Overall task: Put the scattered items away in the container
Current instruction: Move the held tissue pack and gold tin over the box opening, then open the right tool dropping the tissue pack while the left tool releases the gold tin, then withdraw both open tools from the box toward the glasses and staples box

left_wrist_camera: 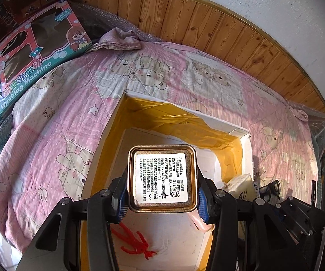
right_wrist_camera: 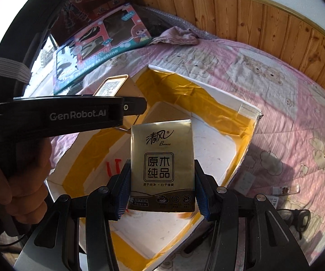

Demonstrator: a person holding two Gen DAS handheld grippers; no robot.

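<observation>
Hazards: your left tongs (left_wrist_camera: 161, 199) clench the tin (left_wrist_camera: 161, 178), your right tongs (right_wrist_camera: 161, 201) the tissue pack (right_wrist_camera: 162, 167), both crowded above the box (left_wrist_camera: 121, 103); releasing together risks collision.

The tin (left_wrist_camera: 161, 178) is shiny gold metal with a matt white paper label. The tissue pack (right_wrist_camera: 161, 168) wears glossy plastic film. The container (left_wrist_camera: 221, 133) is matt white card lined with shiny yellow tape. The quilt (left_wrist_camera: 56, 122) is soft stitched cloth; the wall panelling (left_wrist_camera: 207, 29), upper frame, is knotty wood.
</observation>
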